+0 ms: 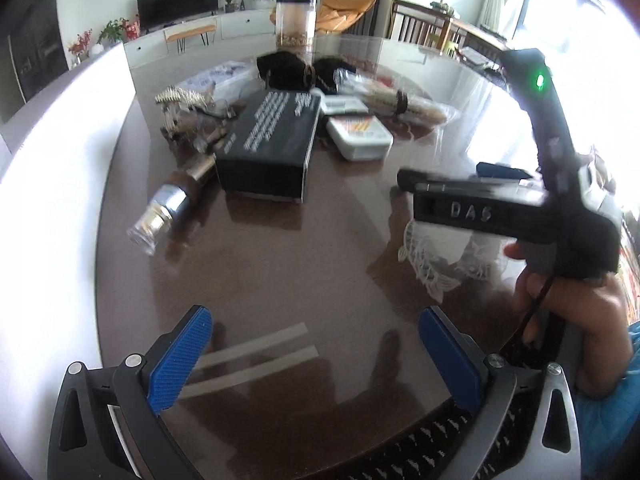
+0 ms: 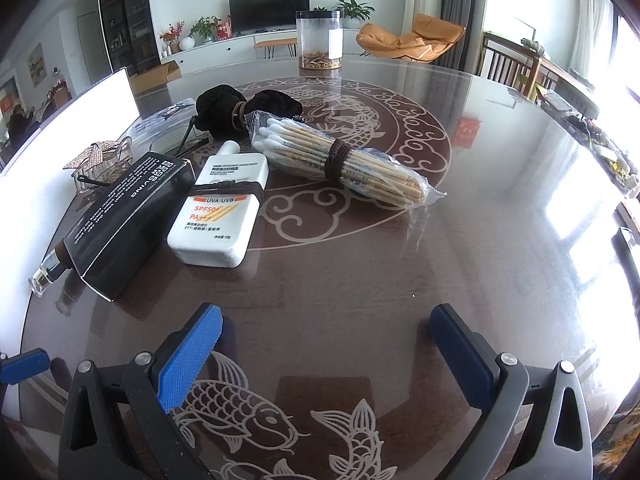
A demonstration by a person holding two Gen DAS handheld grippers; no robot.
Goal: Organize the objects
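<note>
On the dark glass-topped table (image 2: 460, 240) lie a black box (image 2: 124, 216), a white sunscreen bottle (image 2: 220, 208) with a brown band, a bagged bundle of cotton swabs (image 2: 340, 160), black fabric pouches (image 2: 240, 108) and a small glass perfume bottle (image 2: 44, 276). The left wrist view shows the same black box (image 1: 272, 144), perfume bottle (image 1: 168, 208) and sunscreen bottle (image 1: 358, 134). My left gripper (image 1: 316, 360) is open and empty above the table's near part. My right gripper (image 2: 326, 356) is open and empty too, short of the bottle; in the left wrist view a hand (image 1: 580, 312) holds it at the right.
A clear jar (image 2: 319, 40) with brown contents stands at the far edge. Sparkly hair clips (image 2: 100, 160) lie left of the box beside a white panel (image 2: 80, 112). Fish and cloud patterns decorate the tabletop. A sideboard with a TV, plants, an orange chair and wooden chairs stand beyond.
</note>
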